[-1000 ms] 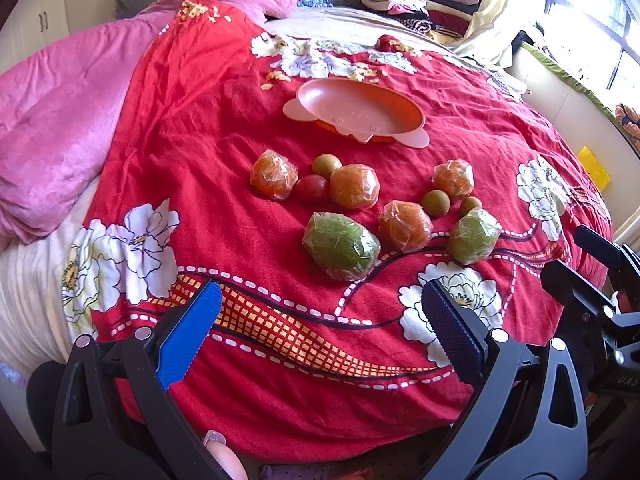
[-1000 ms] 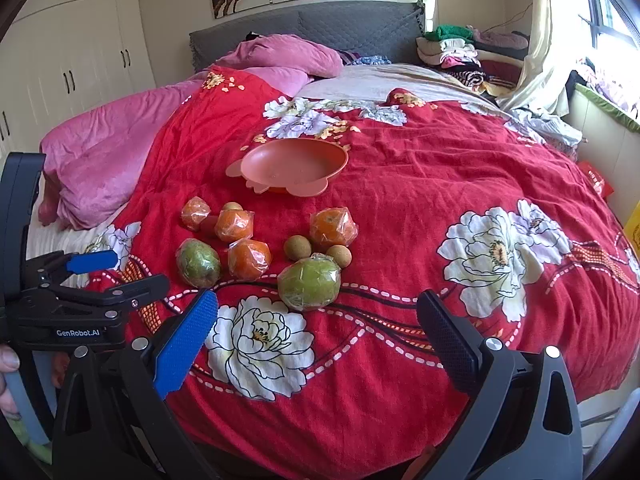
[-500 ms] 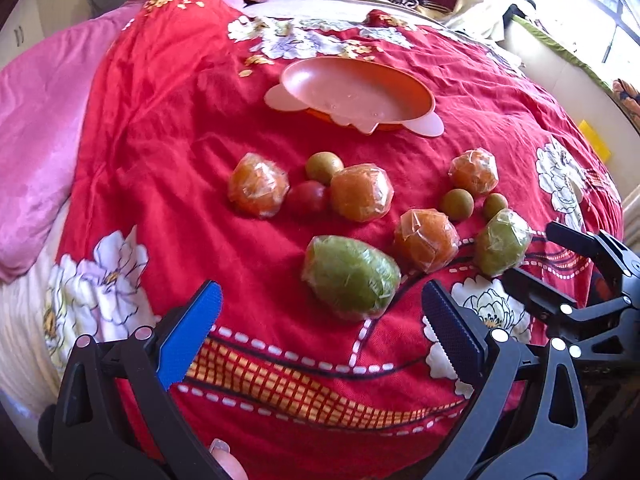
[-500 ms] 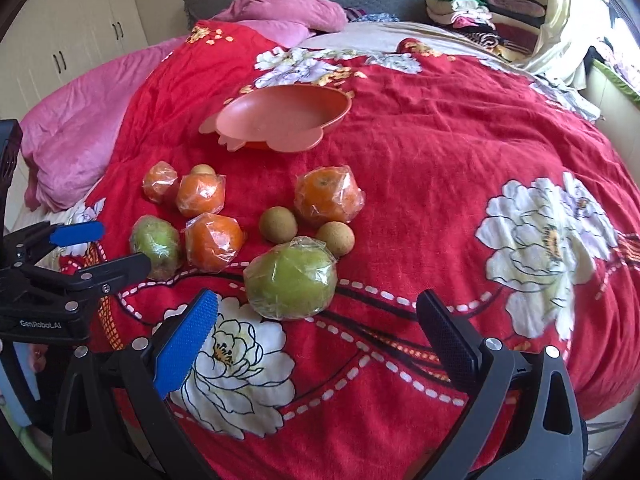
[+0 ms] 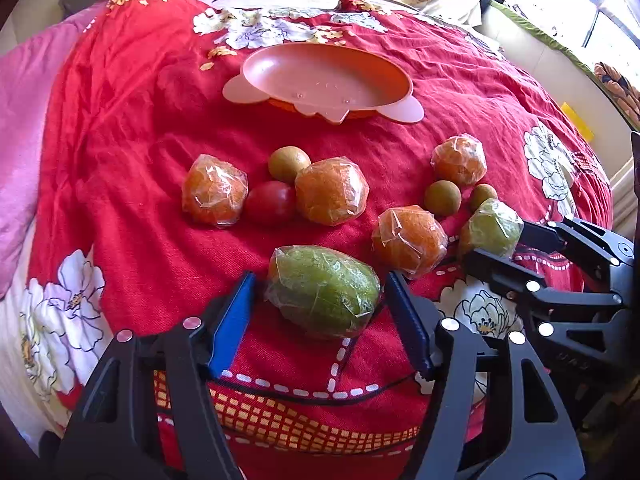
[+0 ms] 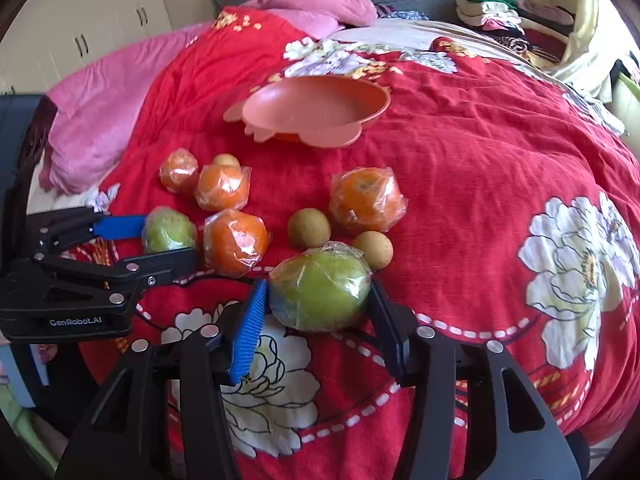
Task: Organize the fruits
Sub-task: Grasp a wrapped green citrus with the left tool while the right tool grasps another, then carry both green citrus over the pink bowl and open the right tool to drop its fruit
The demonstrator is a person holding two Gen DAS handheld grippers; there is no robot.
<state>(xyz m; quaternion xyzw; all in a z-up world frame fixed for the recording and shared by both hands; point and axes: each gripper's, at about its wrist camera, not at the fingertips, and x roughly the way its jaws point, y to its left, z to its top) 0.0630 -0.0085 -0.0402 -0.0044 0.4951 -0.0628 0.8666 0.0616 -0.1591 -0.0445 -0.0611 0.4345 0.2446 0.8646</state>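
An oblong green fruit in plastic wrap (image 5: 324, 288) lies on the red bedspread between the jaws of my left gripper (image 5: 320, 280). Those jaws are closing, and a thin gap shows on each side. My right gripper (image 6: 318, 286) is closing too, and its pads touch both sides of a round green wrapped fruit (image 6: 320, 296). Behind them lie several wrapped oranges (image 5: 332, 190), a red tomato (image 5: 270, 206) and small brown fruits (image 6: 308, 228). An empty pink plate (image 5: 324, 80) sits further back.
The bed's red floral cover (image 6: 500, 160) stretches to the right. A pink quilt (image 6: 92, 120) lies along the left side. Folded clothes (image 6: 492, 8) are piled at the far right near the headboard. Each gripper shows at the other view's edge.
Both grippers came down and forward to the green fruits. Their jaws, wide apart before, have narrowed around one fruit each.
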